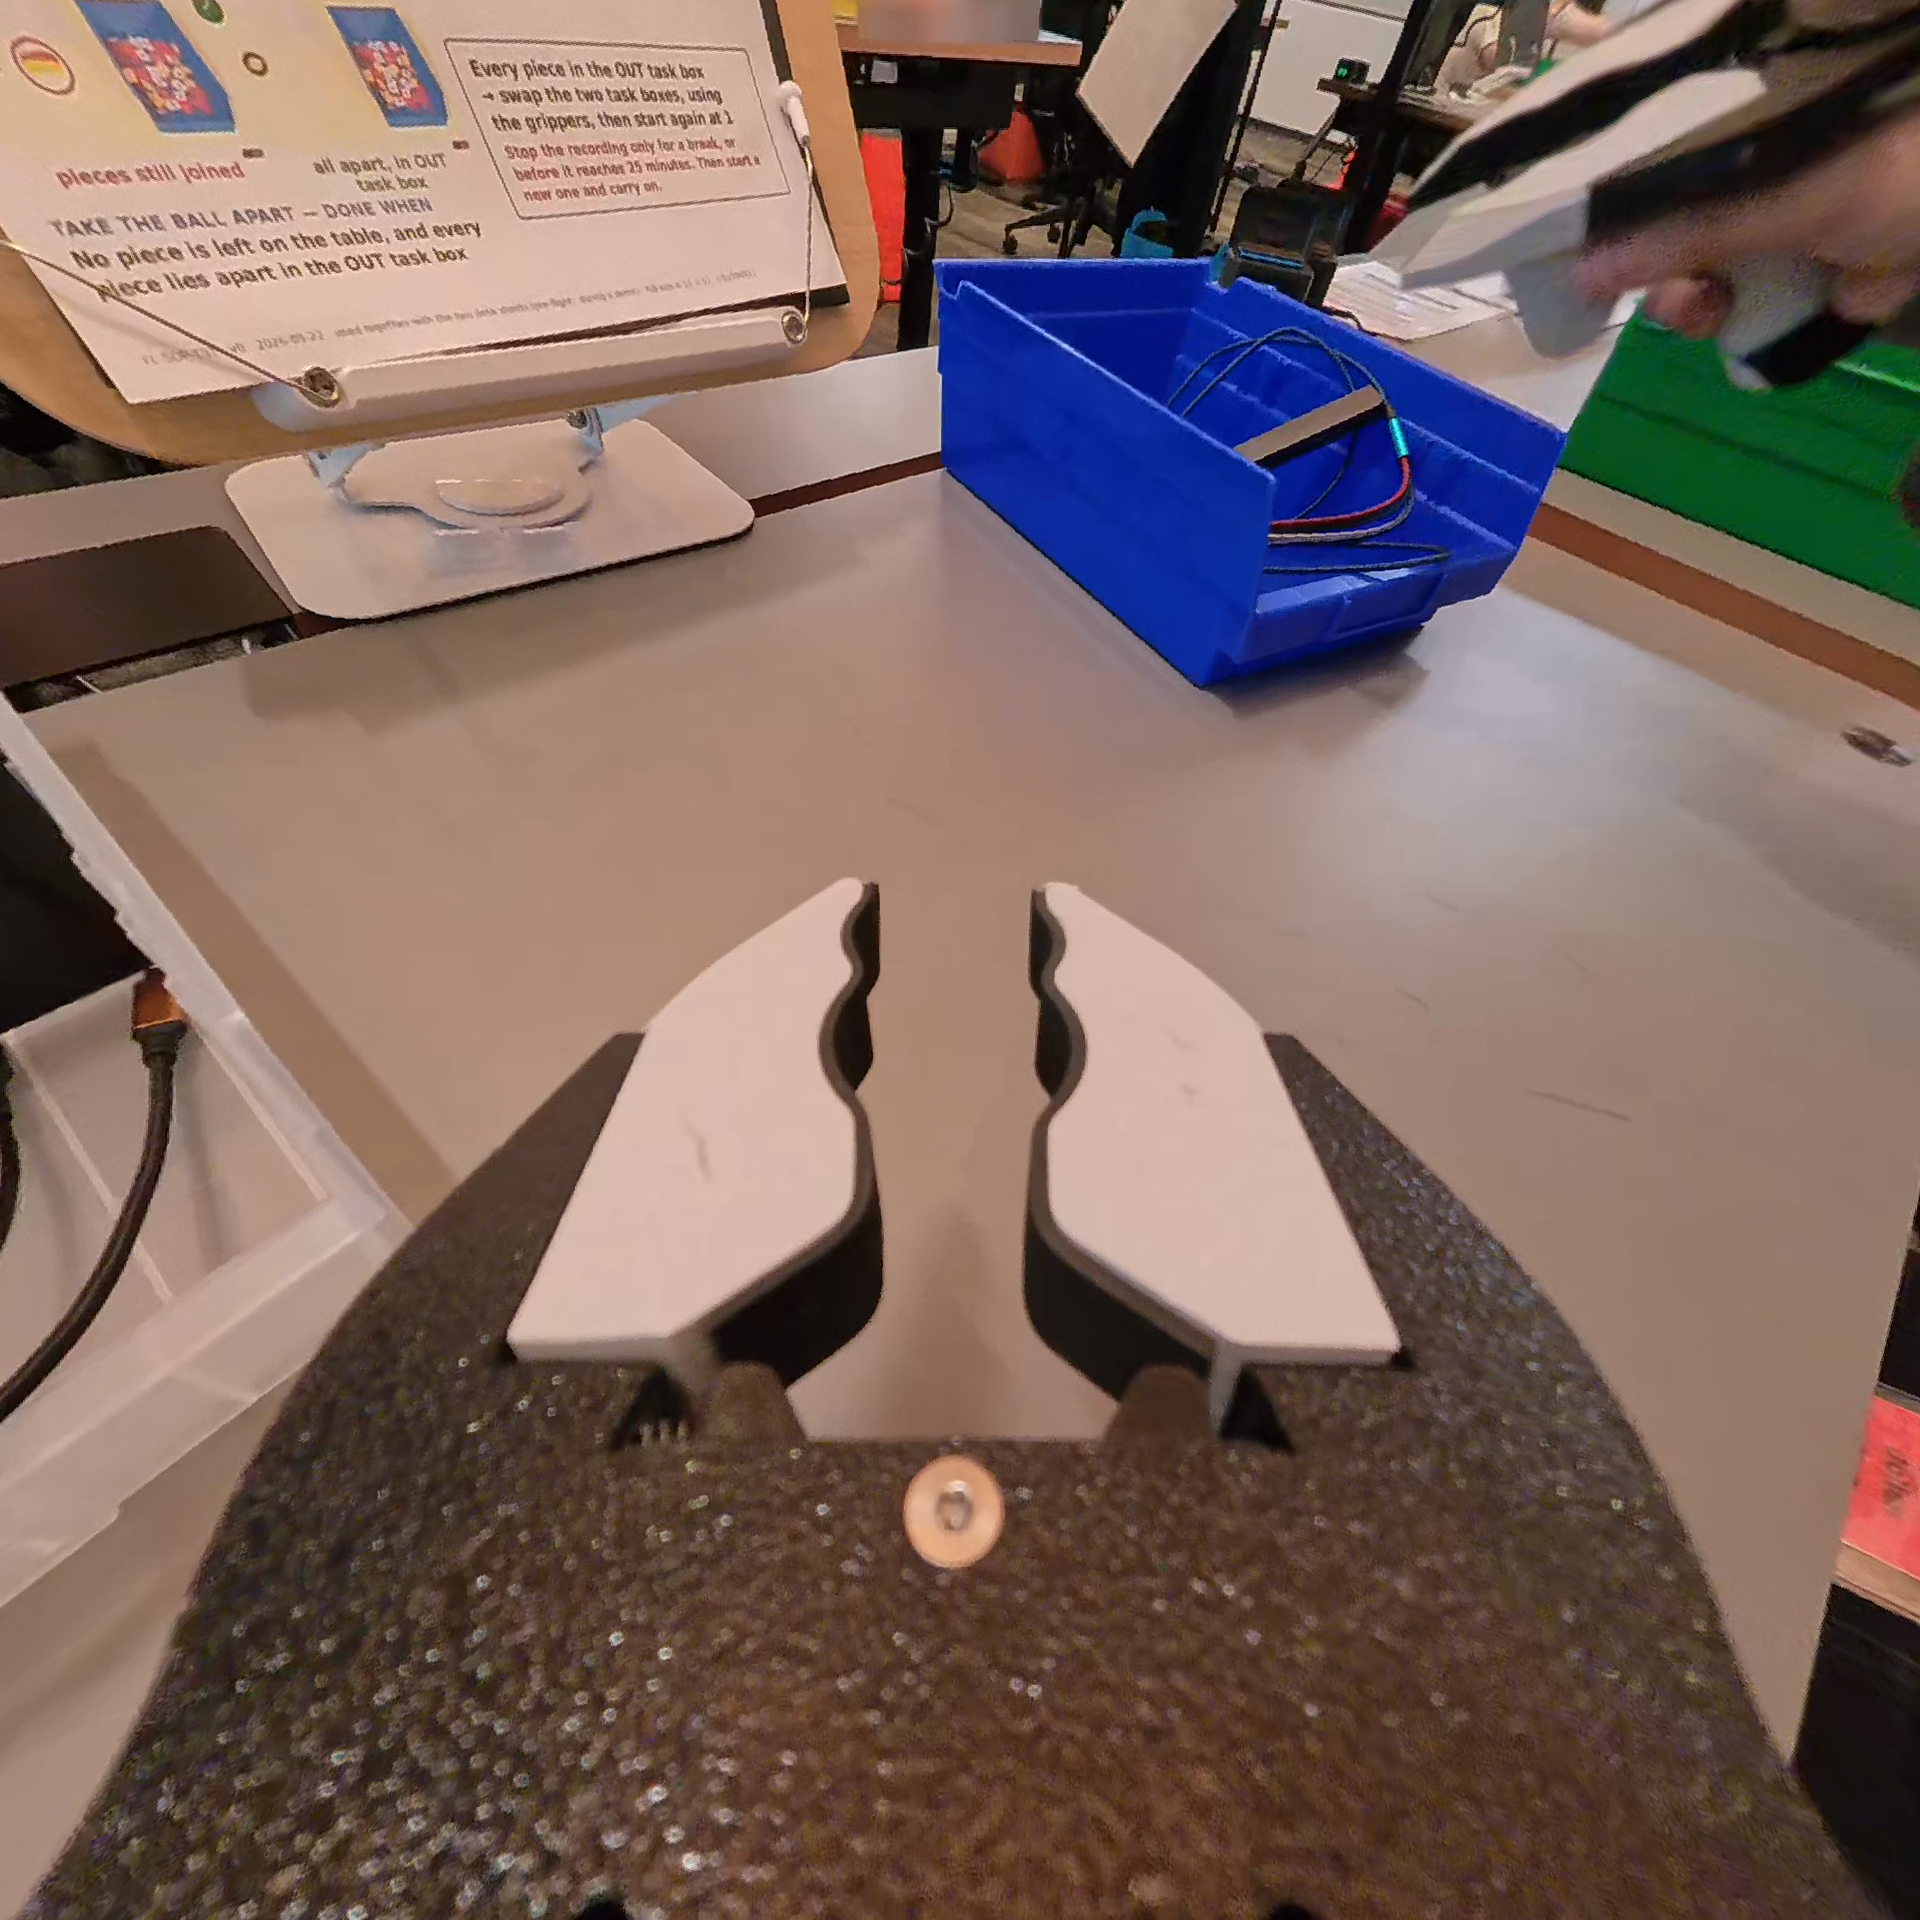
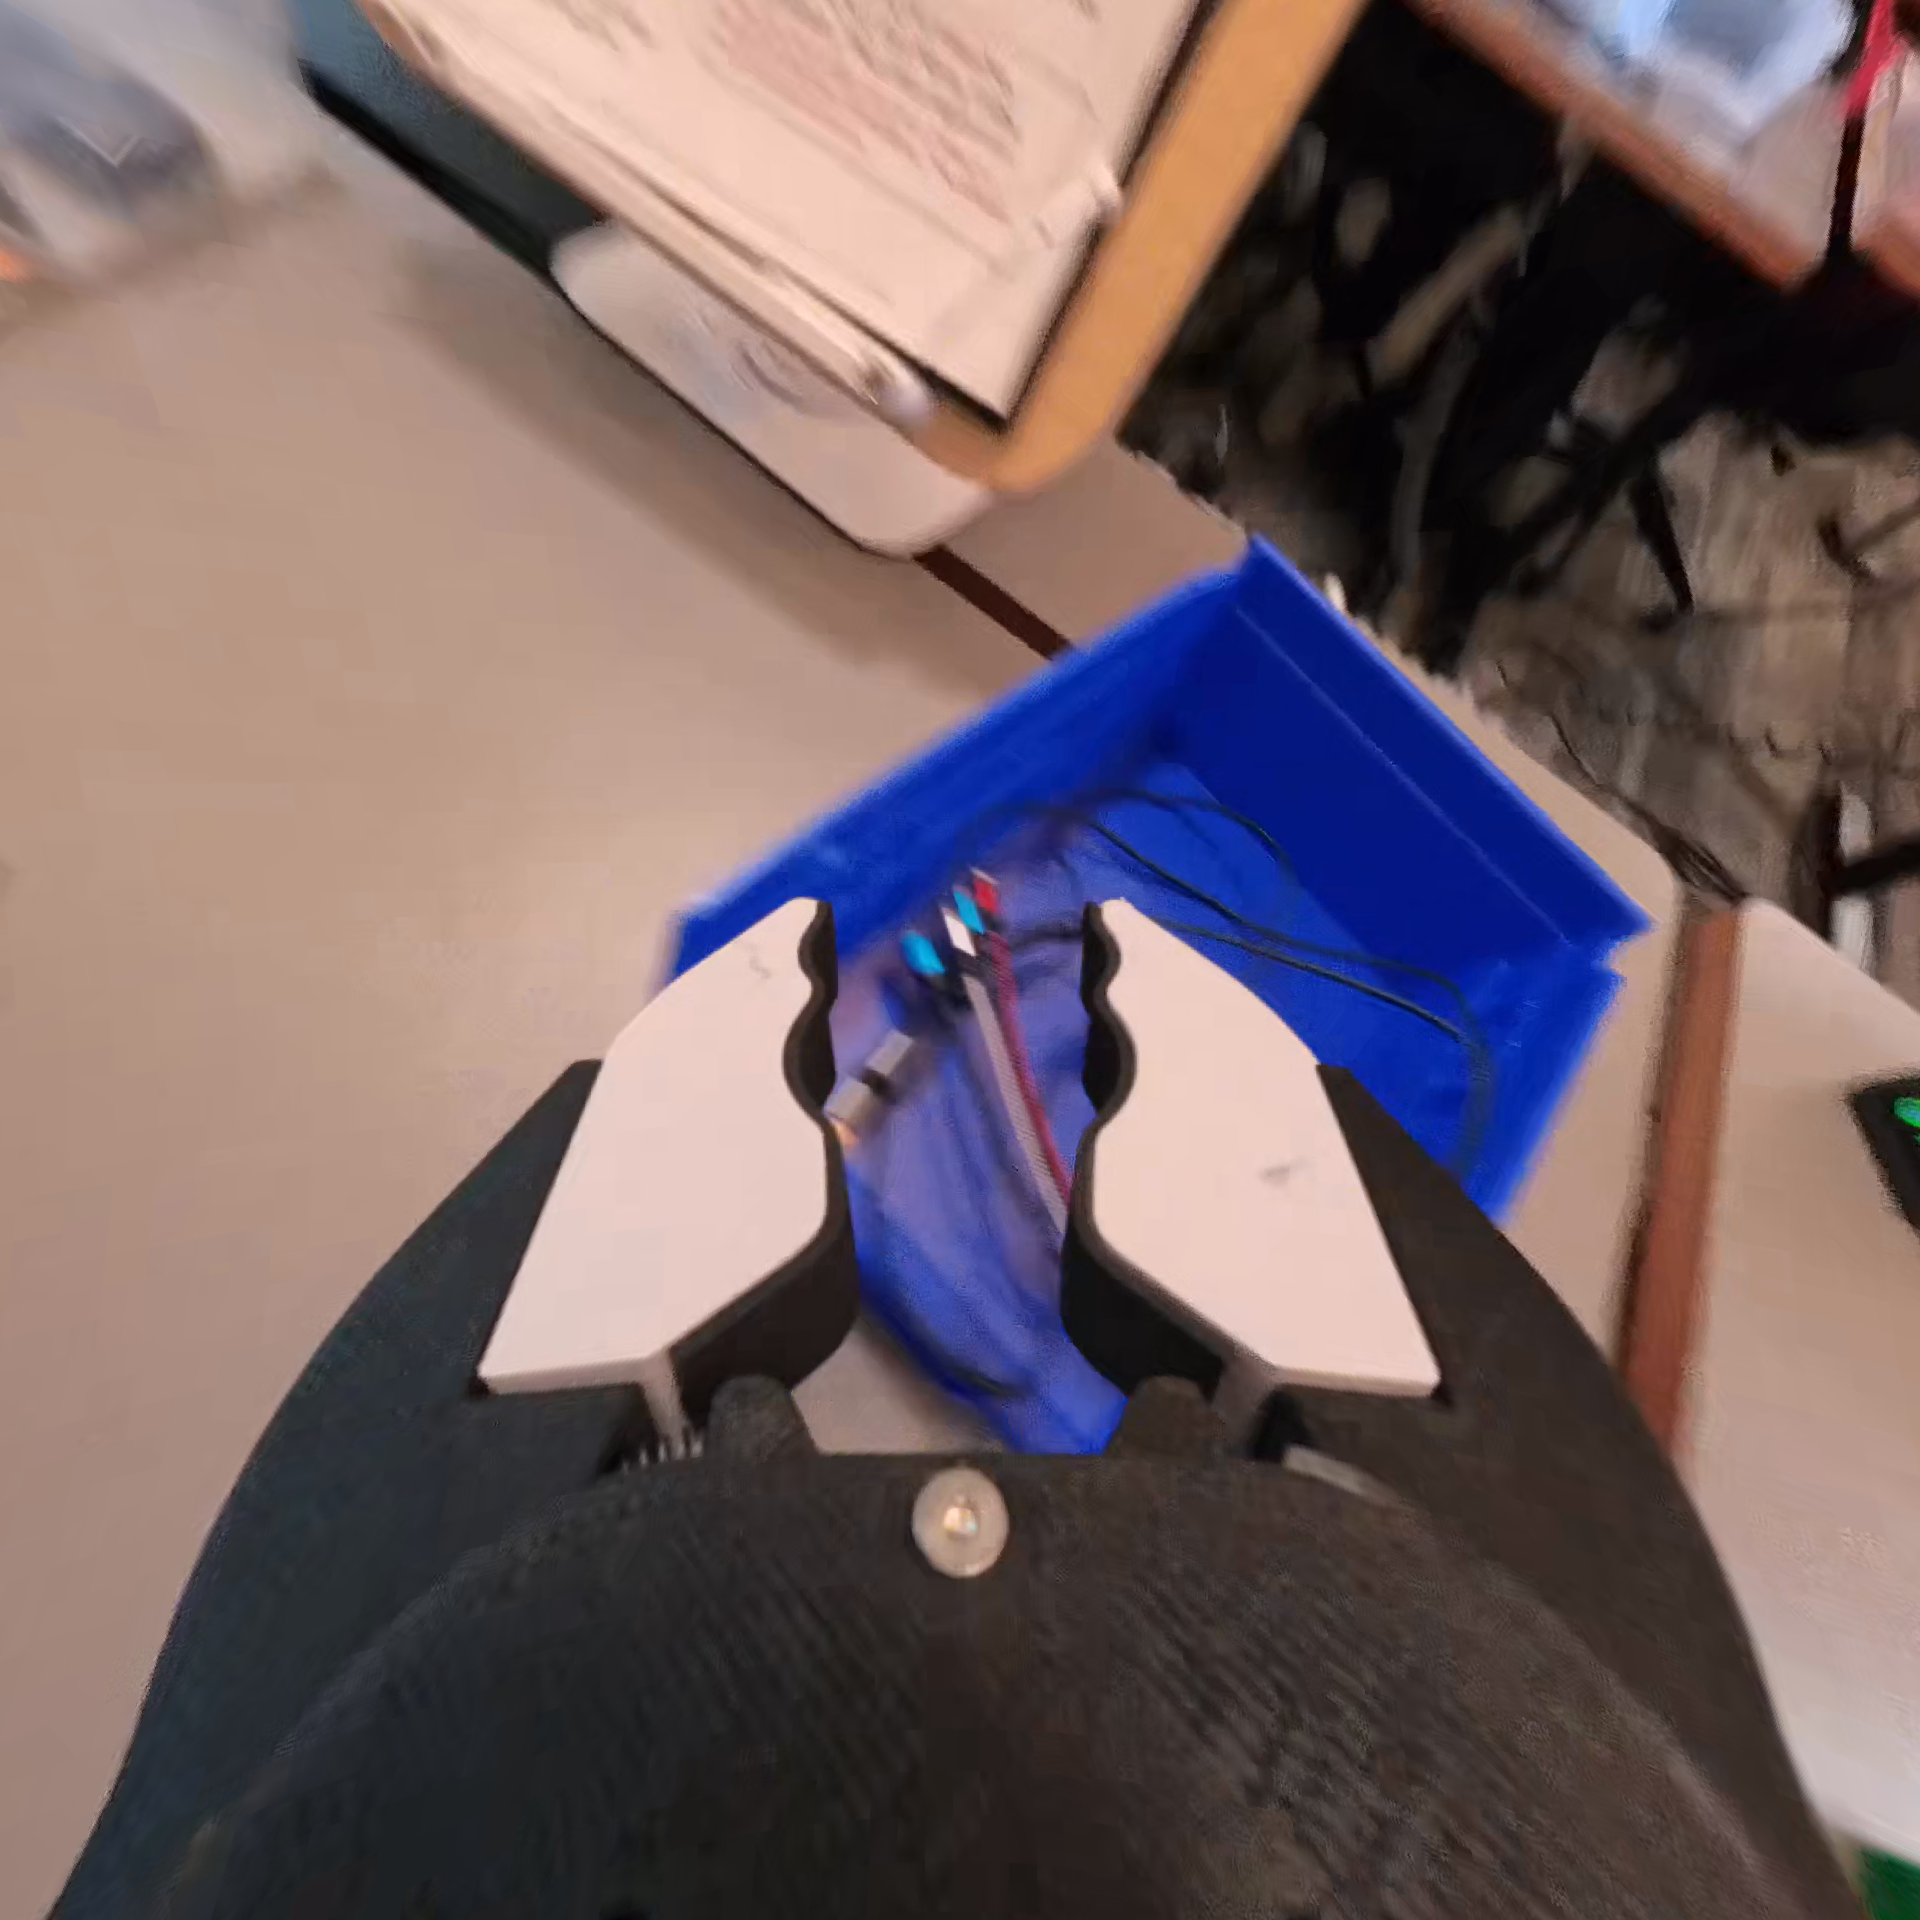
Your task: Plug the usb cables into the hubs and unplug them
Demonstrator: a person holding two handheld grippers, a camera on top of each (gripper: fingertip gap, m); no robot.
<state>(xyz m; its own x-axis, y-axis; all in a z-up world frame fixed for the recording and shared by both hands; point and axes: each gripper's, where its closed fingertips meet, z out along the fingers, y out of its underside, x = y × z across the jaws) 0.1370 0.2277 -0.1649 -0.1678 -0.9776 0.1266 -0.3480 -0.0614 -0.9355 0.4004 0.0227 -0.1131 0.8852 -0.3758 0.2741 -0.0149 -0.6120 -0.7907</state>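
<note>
A blue bin (image 1: 1091, 488) stands on the grey table at the back right. In it lie a slim grey USB hub (image 1: 1311, 424) and thin cables (image 1: 1351, 514) in black, red and teal. My left gripper (image 1: 954, 904) is open and empty, low over the bare table, well short of the bin. My right gripper (image 2: 956, 920) is open and empty, held above the bin (image 2: 1351, 769) and pointing down into it. Between its fingers I see coloured plugs (image 2: 961, 914) and cables, blurred. The right gripper also shows in the left wrist view (image 1: 1538, 218), in a hand above the bin.
A white stand (image 1: 488, 509) with an instruction sheet on a board (image 1: 416, 177) stands at the back left. A clear plastic box (image 1: 156, 1247) with a black cable sits off the table's left edge. A green bin (image 1: 1766, 457) is at the far right. Spacing between my two grippers at the tips: around 35 cm.
</note>
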